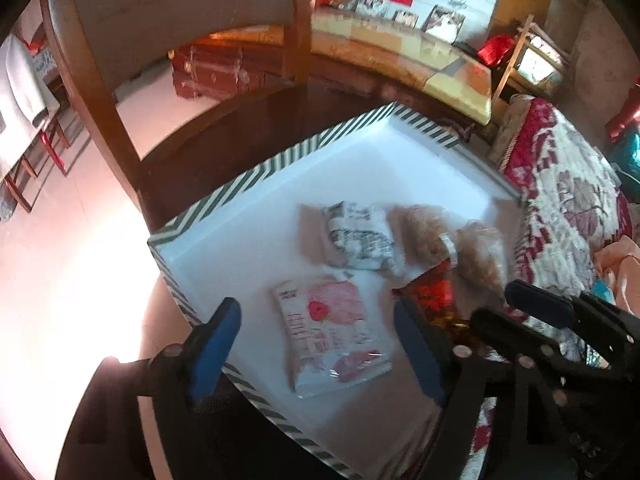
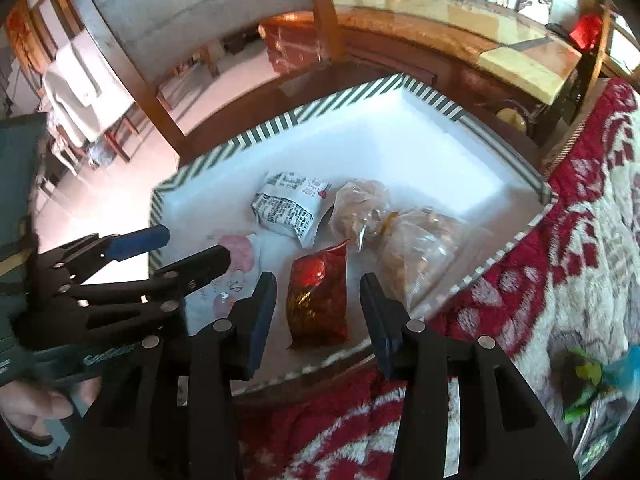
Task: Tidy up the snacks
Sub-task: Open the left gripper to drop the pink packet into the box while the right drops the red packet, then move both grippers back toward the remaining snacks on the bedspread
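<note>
A white box with a green-striped rim (image 1: 244,176) (image 2: 256,136) holds several snacks. A pink-and-white packet (image 1: 332,336) (image 2: 236,256) lies near its front. A white printed packet (image 1: 356,236) (image 2: 288,208), clear bags of brown snacks (image 1: 452,240) (image 2: 404,240) and a red-gold packet (image 1: 432,300) (image 2: 320,300) lie beside it. My left gripper (image 1: 318,340) (image 2: 192,246) is open, its fingers on either side of the pink packet, above it. My right gripper (image 2: 318,298) (image 1: 508,308) is open above the red-gold packet.
A red-and-white floral blanket (image 1: 560,192) (image 2: 560,260) lies right of the box. A wooden chair (image 1: 120,80) (image 2: 168,60) stands behind the dark table (image 1: 240,128). A long wooden counter (image 1: 400,52) runs at the back.
</note>
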`<state>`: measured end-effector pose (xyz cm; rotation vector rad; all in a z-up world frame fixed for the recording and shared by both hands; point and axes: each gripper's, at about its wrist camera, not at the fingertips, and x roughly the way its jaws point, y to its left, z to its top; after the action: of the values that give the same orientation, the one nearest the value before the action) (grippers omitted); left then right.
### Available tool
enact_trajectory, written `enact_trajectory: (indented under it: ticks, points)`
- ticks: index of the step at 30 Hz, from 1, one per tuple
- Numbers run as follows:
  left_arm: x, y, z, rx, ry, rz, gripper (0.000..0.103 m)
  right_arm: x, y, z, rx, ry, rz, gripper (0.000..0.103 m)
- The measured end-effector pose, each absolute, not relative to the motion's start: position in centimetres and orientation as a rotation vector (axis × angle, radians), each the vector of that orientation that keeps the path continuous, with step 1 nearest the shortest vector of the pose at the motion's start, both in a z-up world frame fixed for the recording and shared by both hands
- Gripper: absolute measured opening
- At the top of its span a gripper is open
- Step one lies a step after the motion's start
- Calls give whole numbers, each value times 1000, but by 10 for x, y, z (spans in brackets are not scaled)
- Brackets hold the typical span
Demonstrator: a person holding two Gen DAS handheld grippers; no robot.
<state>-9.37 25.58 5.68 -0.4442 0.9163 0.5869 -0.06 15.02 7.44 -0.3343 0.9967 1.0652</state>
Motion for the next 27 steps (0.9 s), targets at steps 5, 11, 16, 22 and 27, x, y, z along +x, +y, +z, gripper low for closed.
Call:
enact_trajectory:
  ticks: [5, 11, 16, 22, 27]
  points:
    - [-90, 219, 71, -389, 876, 519, 88, -10, 101, 94, -256, 924, 1004, 52]
    - [-79, 168, 84, -315, 860, 409, 88, -11, 44, 105, -214, 913, 907, 52]
    - [-70, 128, 93, -260, 844, 339, 89, -13, -3, 111, -179, 903, 806, 53]
    - [-60, 80, 102, -208, 824, 251, 89, -21, -71, 118, -138, 888, 673, 53]
    - [-54, 45, 109, -205, 814, 173, 90, -26, -122, 121, -86, 883, 573, 53]
